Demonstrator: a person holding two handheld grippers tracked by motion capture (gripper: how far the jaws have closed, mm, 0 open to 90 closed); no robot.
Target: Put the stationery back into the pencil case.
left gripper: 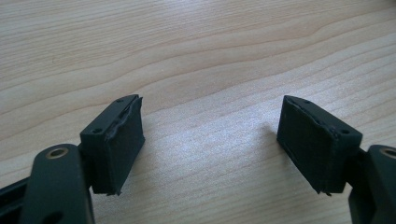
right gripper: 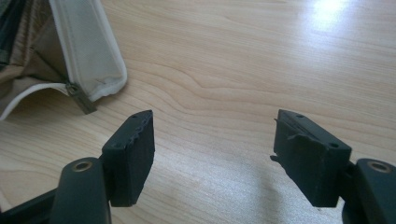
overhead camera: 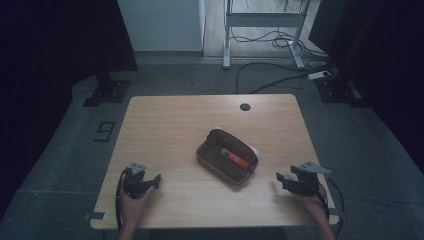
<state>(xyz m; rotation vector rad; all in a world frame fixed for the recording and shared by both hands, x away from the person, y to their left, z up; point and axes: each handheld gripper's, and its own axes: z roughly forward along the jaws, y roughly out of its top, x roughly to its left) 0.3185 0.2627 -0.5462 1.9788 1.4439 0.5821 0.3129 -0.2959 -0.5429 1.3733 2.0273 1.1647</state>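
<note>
An open brown pencil case [overhead camera: 227, 157] lies slanted in the middle of the wooden table [overhead camera: 170, 130], with an orange-red item [overhead camera: 235, 159] inside it. Near the front left edge, a hand holds my left gripper [overhead camera: 151, 181] low over the table; in the left gripper view the left gripper [left gripper: 210, 140] stands open over bare wood. At the front right is my right gripper [overhead camera: 281, 181], to the right of the case. Its own view shows the right gripper [right gripper: 212, 149] open and empty, with the case's pale lining [right gripper: 88, 51] and zipper end [right gripper: 80, 99] at the upper left.
A round cable hole [overhead camera: 244, 106] sits near the table's far edge. On the floor behind are a white desk frame [overhead camera: 262, 20], loose cables [overhead camera: 272, 75] and black stand bases [overhead camera: 107, 92]. Bare wood surrounds the case.
</note>
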